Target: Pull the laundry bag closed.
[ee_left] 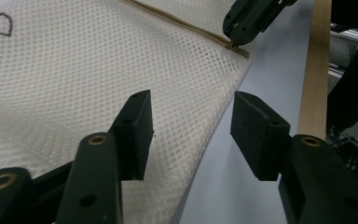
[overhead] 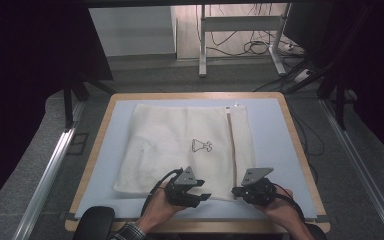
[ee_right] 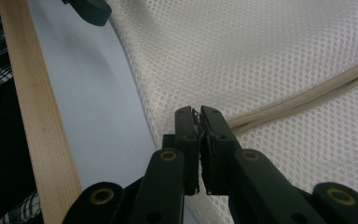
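My left gripper (ee_left: 191,135) has its jaws half apart; my right gripper (ee_right: 199,122) is fully closed, both at the near side.

Mesh cloth on a matt mat

The bag (overhead: 180,150) is white honeycomb mesh cloth with a beige woven zip tape (ee_right: 307,100); the mat (overhead: 270,145) under the grippers is smooth matt grey-blue, edged by pale wood (ee_right: 37,116); pads (ee_left: 256,133) look matt black plastic.

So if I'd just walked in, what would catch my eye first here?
Probably the big white mesh bag spread flat across the pale blue mat, with a small dark drawing near its middle. At its near edge a person works two black grippers: the right gripper is pinched shut on the bag's edge where a beige strip ends, while the left gripper has its jaws apart over the bag's edge.
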Demonstrator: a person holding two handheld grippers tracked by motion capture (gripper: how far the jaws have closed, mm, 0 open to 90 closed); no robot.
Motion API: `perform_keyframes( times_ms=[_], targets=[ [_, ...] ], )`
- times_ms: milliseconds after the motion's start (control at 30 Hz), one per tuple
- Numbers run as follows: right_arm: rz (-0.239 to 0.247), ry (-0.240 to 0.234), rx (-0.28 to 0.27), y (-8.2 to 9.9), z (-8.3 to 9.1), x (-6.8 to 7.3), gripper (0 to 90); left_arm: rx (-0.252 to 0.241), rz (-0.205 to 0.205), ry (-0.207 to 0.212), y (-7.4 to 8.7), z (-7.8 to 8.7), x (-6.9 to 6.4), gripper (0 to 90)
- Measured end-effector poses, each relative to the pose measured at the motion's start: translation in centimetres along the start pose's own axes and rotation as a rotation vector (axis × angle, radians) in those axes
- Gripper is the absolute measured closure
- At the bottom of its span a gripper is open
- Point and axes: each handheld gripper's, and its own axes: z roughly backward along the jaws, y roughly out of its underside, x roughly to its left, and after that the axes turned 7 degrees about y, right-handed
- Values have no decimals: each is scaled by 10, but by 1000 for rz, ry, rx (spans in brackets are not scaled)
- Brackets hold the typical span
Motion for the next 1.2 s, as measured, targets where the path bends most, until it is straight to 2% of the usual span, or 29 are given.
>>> perform_keyframes(
  times_ms=[367, 567, 767, 800, 1033, 1200],
  targets=[
    [-1, 2, 1, 0, 0, 0, 850, -14, 6, 22, -7, -10, 0, 562],
    [-8, 2, 2, 0, 0, -1, 851, -5, -19, 28, -11, -14, 1, 597],
    [-25, -7, 7, 1, -1, -2, 851, 3, -22, 35, -13, -21, 1, 638],
    [-28, -9, 7, 1, -1, -3, 851, -4, -13, 36, -14, -23, 1, 654],
    [-28, -7, 8, 1, -1, -3, 851, 12, -25, 56, -19, -32, 0, 745],
    [-28, -1, 7, 1, -1, -2, 850, 16, -30, 76, -22, -40, -2, 842]
  ],
)
